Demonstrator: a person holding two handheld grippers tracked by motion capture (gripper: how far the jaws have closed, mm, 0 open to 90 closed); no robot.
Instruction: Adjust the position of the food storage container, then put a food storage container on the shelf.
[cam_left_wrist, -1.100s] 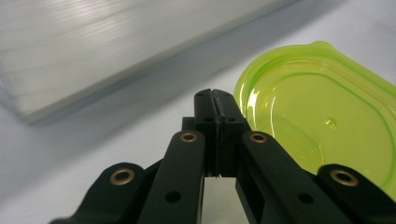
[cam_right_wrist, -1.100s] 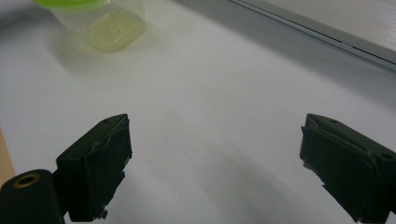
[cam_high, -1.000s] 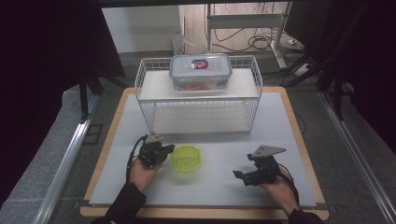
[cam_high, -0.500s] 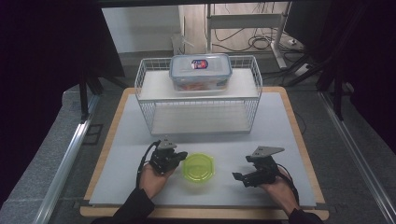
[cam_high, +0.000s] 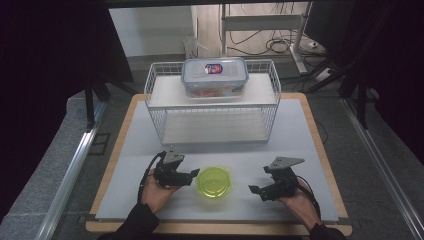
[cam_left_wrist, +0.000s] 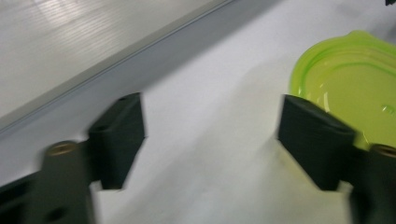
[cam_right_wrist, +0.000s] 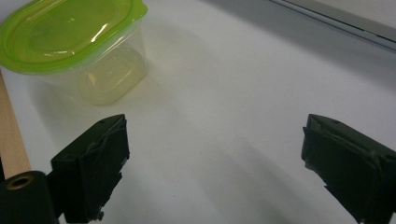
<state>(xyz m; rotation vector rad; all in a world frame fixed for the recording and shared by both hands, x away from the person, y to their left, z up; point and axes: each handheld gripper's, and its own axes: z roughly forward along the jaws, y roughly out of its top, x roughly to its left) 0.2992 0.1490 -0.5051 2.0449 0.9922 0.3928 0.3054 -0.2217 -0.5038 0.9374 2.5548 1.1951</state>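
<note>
The small clear plastic container with a lime-green lid (cam_high: 214, 182) sits on the white surface (cam_high: 300, 130) between the two hands, in front of the wire rack (cam_high: 212, 117). It looks empty, so probably light, with thin, slightly flexible, slick walls; the stiffer lid rim seems the best place to grip. The left claw (cam_high: 194, 173), its jaws just opened and spread with nothing between them, lies just beside the lid's edge. The right claw (cam_high: 254, 190) is also spread, empty and a little apart.
</note>
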